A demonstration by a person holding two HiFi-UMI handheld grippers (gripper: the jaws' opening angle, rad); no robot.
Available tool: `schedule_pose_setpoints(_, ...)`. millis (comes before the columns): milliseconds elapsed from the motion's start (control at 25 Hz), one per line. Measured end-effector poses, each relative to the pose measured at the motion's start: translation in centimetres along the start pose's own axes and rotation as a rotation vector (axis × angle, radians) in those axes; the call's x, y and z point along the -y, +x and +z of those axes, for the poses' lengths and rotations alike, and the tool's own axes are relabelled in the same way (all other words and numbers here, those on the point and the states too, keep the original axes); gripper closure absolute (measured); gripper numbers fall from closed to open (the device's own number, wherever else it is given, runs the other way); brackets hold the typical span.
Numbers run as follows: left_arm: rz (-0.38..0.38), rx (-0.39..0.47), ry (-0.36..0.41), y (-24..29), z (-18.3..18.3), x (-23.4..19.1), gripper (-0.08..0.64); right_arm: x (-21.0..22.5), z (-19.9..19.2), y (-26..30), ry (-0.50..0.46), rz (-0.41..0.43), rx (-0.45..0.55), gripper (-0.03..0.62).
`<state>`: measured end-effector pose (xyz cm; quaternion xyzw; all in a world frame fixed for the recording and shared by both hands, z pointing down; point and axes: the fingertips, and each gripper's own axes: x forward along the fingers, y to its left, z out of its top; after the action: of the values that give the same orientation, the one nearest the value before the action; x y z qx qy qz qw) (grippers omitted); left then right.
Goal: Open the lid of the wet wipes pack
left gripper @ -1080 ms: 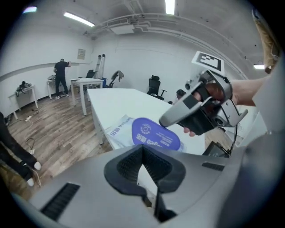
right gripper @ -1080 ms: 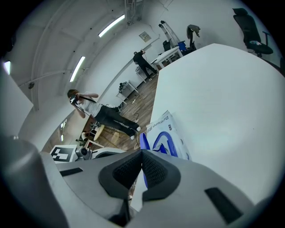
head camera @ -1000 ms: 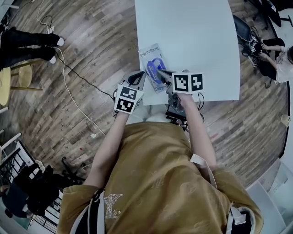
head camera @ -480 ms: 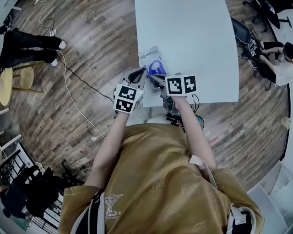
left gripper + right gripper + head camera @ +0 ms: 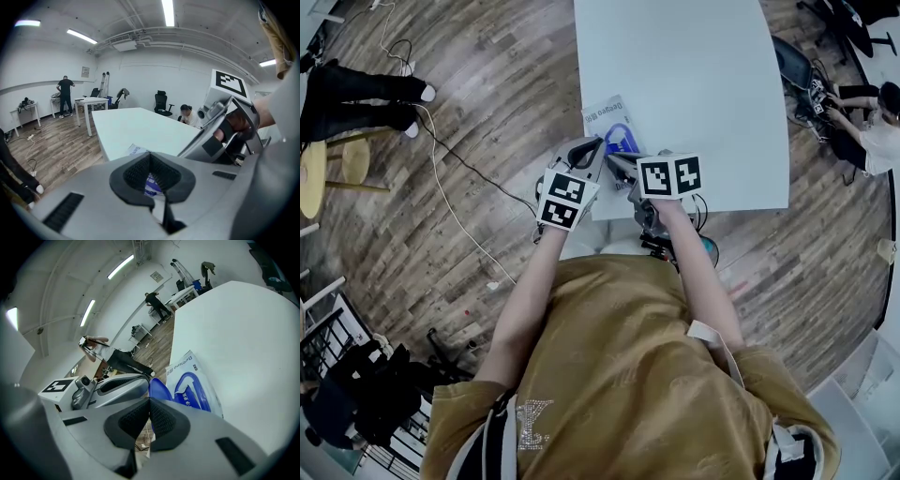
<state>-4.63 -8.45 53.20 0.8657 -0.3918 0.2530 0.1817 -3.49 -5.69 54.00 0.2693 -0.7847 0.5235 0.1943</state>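
The wet wipes pack (image 5: 607, 117) lies near the front left corner of the white table (image 5: 694, 84). It is white with a blue oval lid (image 5: 622, 141). In the right gripper view the lid (image 5: 158, 389) stands raised above the pack (image 5: 197, 390), right at the tips of my right gripper (image 5: 149, 401), whose jaws are shut and seem to pinch the lid's edge. My left gripper (image 5: 586, 150) sits at the pack's left side with its jaws shut; a strip of pack (image 5: 152, 183) shows through the gap below the tips of the left gripper (image 5: 150, 157).
The pack lies close to the table's front edge (image 5: 694, 208). A cable (image 5: 441, 178) runs over the wooden floor at the left. Someone's legs (image 5: 356, 89) are at the far left, and a person (image 5: 872, 127) sits at the right beside a dark chair (image 5: 792, 61).
My right gripper has moved left and back toward me, and the blue lid has risen with it. The left gripper has crept a little forward beside the pack.
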Motion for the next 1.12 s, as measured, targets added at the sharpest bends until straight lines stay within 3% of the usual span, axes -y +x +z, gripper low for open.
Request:
schedule_pose_setpoints(440,0.012,-0.004,0.029,0.1,-0.2,-0.2,0.555,-0.2,0.0,0.2,-0.003,-0.003,0.011,0.584)
schedule_pose_setpoints(640,0.03,-0.014,0.026,0.1,-0.6,-0.8,0.555,-0.6,0.3,-0.8,-0.04,0.037,0.086,0.584)
schedule_pose_setpoints(960,0.054,-0.021,0.002,-0.3,-1.4,-1.8,0.555,-0.3,2.2,-3.4,-0.193,-0.051,0.237,0.584)
schedule_pose_setpoints(1120,0.062,-0.025,-0.005,-0.3,-1.6,-2.1,0.555,0.3,2.8,-4.0,-0.21,-0.089,0.271,0.584)
